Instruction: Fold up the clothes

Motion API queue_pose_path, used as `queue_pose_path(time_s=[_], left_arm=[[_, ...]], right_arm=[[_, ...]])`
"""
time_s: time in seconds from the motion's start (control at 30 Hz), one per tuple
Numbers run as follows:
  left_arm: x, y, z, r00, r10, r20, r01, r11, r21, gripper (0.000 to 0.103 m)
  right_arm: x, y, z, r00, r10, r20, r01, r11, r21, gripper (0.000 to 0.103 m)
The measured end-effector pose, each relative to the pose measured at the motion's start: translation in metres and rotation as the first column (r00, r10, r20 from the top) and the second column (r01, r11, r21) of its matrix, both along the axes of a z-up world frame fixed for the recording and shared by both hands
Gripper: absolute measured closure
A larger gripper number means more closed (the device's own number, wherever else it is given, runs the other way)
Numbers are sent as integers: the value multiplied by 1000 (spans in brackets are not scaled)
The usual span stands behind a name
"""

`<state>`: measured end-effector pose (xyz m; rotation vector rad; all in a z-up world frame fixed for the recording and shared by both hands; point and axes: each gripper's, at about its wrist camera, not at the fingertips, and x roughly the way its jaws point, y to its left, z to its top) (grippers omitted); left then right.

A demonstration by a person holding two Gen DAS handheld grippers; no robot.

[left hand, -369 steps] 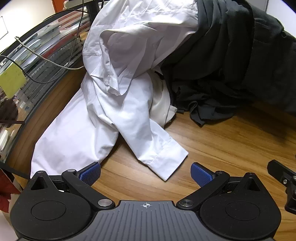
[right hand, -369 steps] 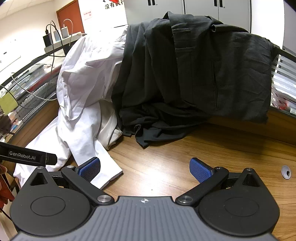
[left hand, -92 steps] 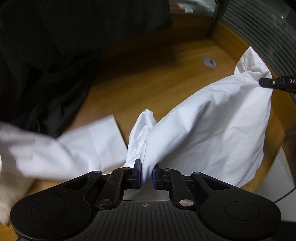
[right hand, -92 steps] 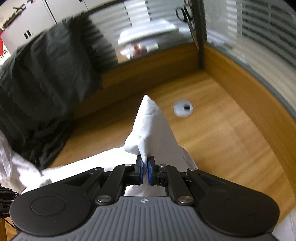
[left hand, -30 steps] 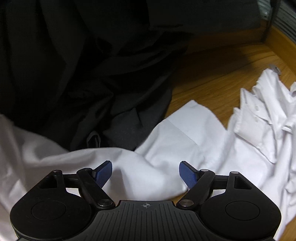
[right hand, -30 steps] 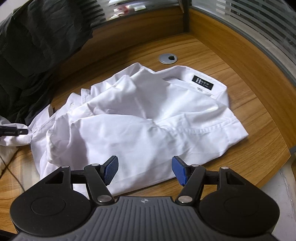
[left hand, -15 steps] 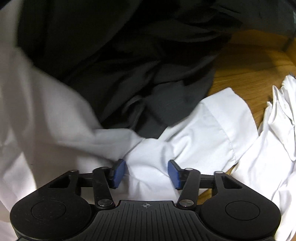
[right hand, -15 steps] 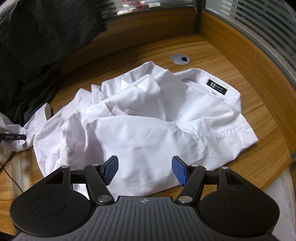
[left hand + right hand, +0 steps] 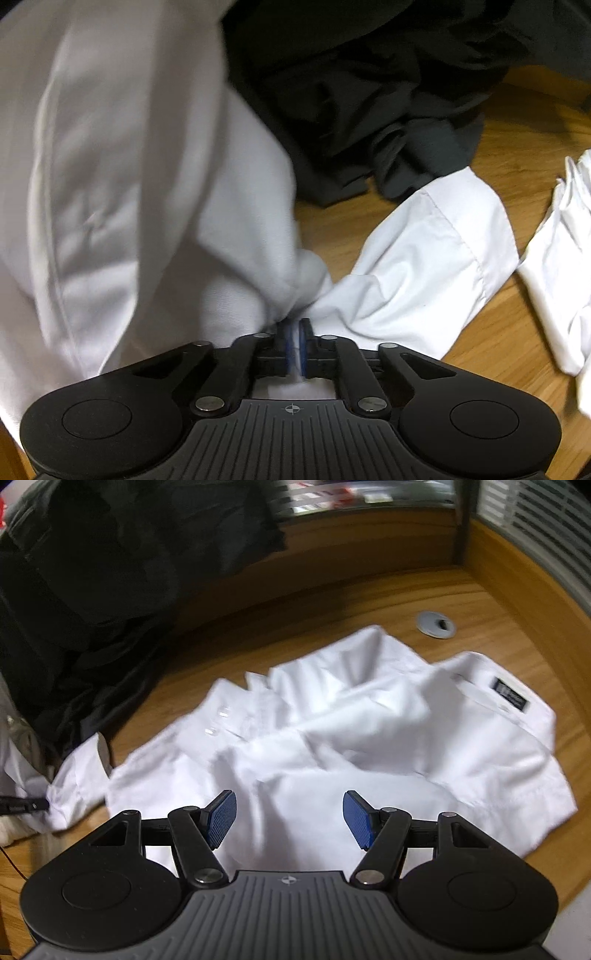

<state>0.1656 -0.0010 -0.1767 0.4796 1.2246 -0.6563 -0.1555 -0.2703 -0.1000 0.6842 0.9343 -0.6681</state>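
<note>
A white shirt (image 9: 369, 746) lies crumpled on the wooden desk (image 9: 332, 602), collar label at the right. Its sleeve (image 9: 424, 258) stretches left towards a heap of clothes. My left gripper (image 9: 294, 332) has its jaws closing tight on a bunched fold of that sleeve, with the cloth pinched between the blue pads. From the right wrist view, the left gripper's tip (image 9: 22, 805) shows at the sleeve's end (image 9: 74, 775). My right gripper (image 9: 288, 818) hovers open above the shirt's near edge, nothing between its fingers.
Dark garments (image 9: 369, 92) are heaped behind the sleeve, and the same dark garments (image 9: 92, 590) fill the back left. More white cloth (image 9: 110, 184) fills the left. A round cable grommet (image 9: 436, 624) sits beyond the shirt. A raised wooden partition (image 9: 535, 590) borders the desk's right.
The left gripper has slid left along the sleeve and gone from open to shut on it. The right gripper, still open, has drifted so the shirt sits further right in its view.
</note>
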Motion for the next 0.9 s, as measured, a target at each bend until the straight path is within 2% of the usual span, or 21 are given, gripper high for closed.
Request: queue_pose_path(time_s=[0.13, 0.23, 0.3, 0.33, 0.37, 0.4, 0.47, 0.5, 0.53, 0.57, 0.63, 0.73, 0.83, 0.9], left_arm=[[-5, 26, 2, 1000, 18, -8, -18, 999, 28, 99], [-11, 48, 2, 1000, 30, -6, -30, 998, 49, 99], [-17, 59, 4, 999, 34, -1, -34, 998, 54, 99], [-22, 61, 6, 1000, 28, -2, -28, 998, 51, 98], [-27, 63, 8, 1000, 20, -4, -20, 999, 49, 98], [-28, 61, 10, 1000, 4, -7, -4, 999, 48, 95], [-21, 53, 15, 999, -38, -3, 38, 998, 42, 74], [-20, 48, 18, 998, -67, 2, 66, 997, 37, 67], [-21, 32, 24, 995, -96, 9, 96, 995, 32, 55], [-30, 22, 27, 991, -133, 19, 133, 991, 26, 47], [-43, 0, 34, 975, -219, 38, 219, 976, 13, 46], [-62, -34, 43, 937, -342, 68, 343, 939, -6, 42], [-80, -71, 57, 899, -429, 87, 434, 899, -57, 38], [-89, -100, 55, 876, -476, 79, 482, 872, -87, 37]], right_arm=[[24, 4, -7, 999, 48, 2, -48, 999, 19, 28], [35, 7, -19, 996, 82, -20, -81, 996, 41, 29], [38, 10, -27, 993, 106, -44, -104, 993, 51, 50], [38, 12, -30, 992, 111, -57, -108, 993, 54, 86], [36, 14, -33, 991, 111, -69, -107, 993, 56, 94], [32, 16, -32, 991, 110, -72, -107, 993, 52, 95], [18, 21, -25, 992, 102, -68, -100, 994, 39, 96], [11, 23, -21, 993, 97, -67, -95, 995, 33, 96], [3, 26, -17, 994, 90, -68, -89, 996, 26, 96], [-7, 29, -12, 994, 82, -70, -80, 997, 18, 96], [-28, 36, -3, 996, 59, -73, -59, 998, 7, 96], [-64, 54, 6, 997, 3, -74, -2, 1000, 14, 96], [-102, 77, 9, 994, -52, -96, 55, 998, 29, 96], [-128, 93, 6, 989, -89, -122, 95, 994, 45, 97]])
